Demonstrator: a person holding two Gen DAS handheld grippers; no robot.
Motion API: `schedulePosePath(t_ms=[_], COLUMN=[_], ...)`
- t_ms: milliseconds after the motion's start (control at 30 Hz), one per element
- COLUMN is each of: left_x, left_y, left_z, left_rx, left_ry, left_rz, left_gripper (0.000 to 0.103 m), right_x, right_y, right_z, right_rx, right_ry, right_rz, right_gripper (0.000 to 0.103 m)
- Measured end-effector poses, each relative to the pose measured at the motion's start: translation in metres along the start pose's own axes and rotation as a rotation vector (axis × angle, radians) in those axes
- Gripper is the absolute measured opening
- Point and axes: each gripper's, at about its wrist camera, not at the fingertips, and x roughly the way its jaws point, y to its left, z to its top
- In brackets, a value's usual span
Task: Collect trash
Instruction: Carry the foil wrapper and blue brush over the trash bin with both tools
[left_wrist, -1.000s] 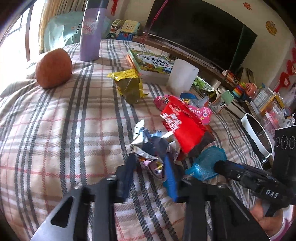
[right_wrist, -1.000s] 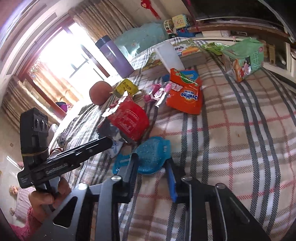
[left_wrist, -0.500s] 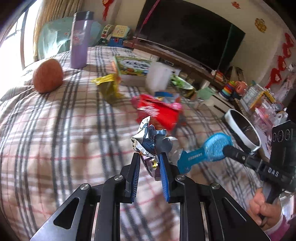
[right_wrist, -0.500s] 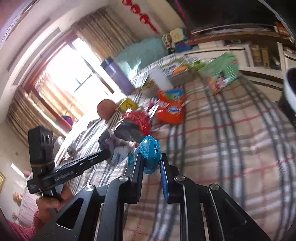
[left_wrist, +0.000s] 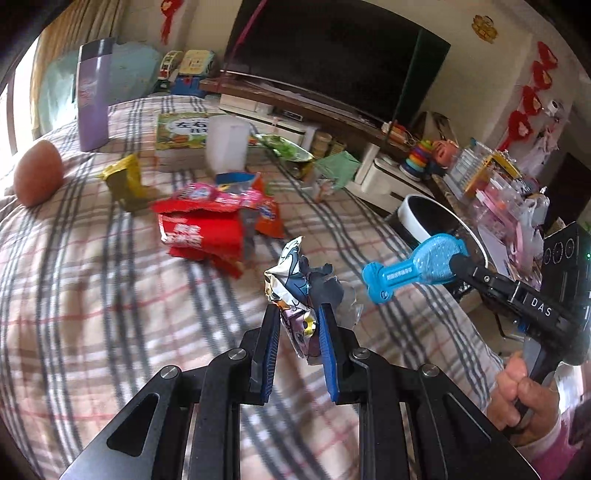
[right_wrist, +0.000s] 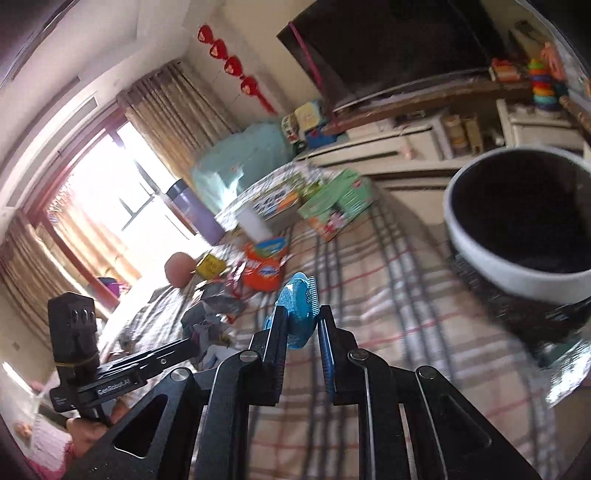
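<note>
Fingers (left_wrist: 272, 332) of my left gripper (left_wrist: 299, 319) clamp a crumpled foil wrapper (left_wrist: 291, 291), lifted clear of the plaid bedspread (left_wrist: 92, 295); bare cloth lies all around it. My right gripper (right_wrist: 303, 317) pinches a blue plastic scoop (right_wrist: 297, 310) beside the white-rimmed bin (right_wrist: 480, 254) at the bed's edge. More wrappers (left_wrist: 201, 232) lie mid-bed.

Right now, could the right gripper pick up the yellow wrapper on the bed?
Probably not: the right gripper is shut on the blue plastic piece, and the yellow wrapper lies far off behind other litter.
</note>
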Motion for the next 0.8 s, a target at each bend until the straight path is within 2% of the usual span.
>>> schedulePosePath(t_ms=[467,800], left_x=[0.024,0.046], left_y=[-0.044,-0.063], left_z=[0.014,0.019], left_rx=[0.057,0.08], left_ry=[0.008,0.033], left_rz=[-0.049,-0.068], left_gripper=[0.019,0.019], right_x=[-0.028,-0.04], right_y=[-0.022,-0.033], right_z=[0.002,0.002], right_rx=[-0.011,0.003], right_ry=[-0.068,-0.081], right_rz=[-0.089,-0.107], right_gripper=[0.016,0.015])
